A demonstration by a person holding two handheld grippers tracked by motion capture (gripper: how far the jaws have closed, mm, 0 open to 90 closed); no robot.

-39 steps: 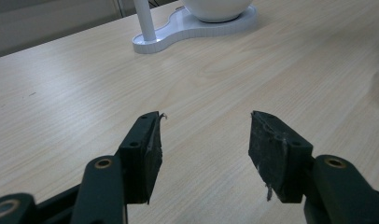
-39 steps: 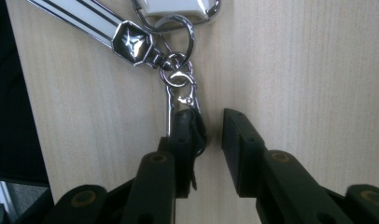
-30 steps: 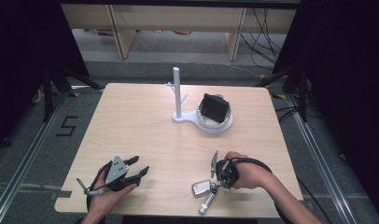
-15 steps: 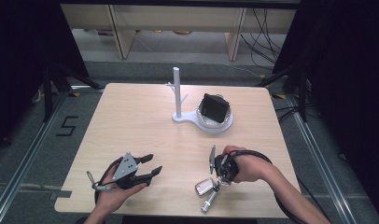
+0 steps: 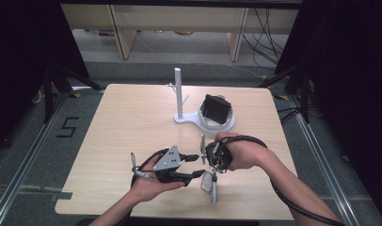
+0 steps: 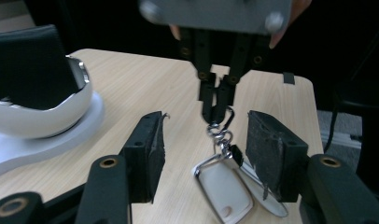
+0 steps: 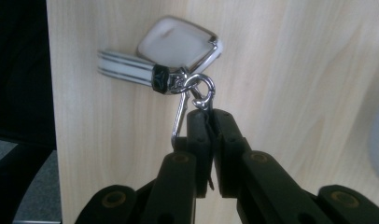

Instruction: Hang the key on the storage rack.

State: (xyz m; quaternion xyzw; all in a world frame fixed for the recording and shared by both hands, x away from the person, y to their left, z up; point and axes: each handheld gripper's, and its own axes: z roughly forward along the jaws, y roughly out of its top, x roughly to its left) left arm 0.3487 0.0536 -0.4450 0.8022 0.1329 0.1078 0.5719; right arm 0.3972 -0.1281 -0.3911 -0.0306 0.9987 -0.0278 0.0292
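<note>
We see a bunch of keys [image 7: 178, 56]: a white rounded-square fob with a chrome frame, a striped metal key body and a small clasp, all joined on a ring. The right tongs [image 7: 207, 116] are pinched shut on the clasp, so the bunch hangs off their tips, its lower end on or just above the worktop [image 5: 128, 122]; we cannot tell whether it still touches the wood. In the high view the bunch [image 5: 210, 184] dangles below the right tongs [image 5: 202, 149], and its parts blur together there.

The left tongs [image 6: 204, 154] stand open, one jaw either side of the hanging bunch [image 6: 223, 186], with clear gaps to both pads; their jaws have just been closing a little, and nothing is pressed between them. The far pad overlaps the fob's edge in that view, so we cannot make out how close it really is. The fob's lower end is cut off by the picture's bottom edge.

In the high view the left tongs [image 5: 193, 165] lie just beside the right ones, tips towards the keys.

Beyond both tongs, well apart, a white stand [image 5: 179, 96] with an upright post and short pegs rises from a dish-like base. A black boxy thing [image 5: 216, 108] sits in that base; what it is we cannot tell.
</note>
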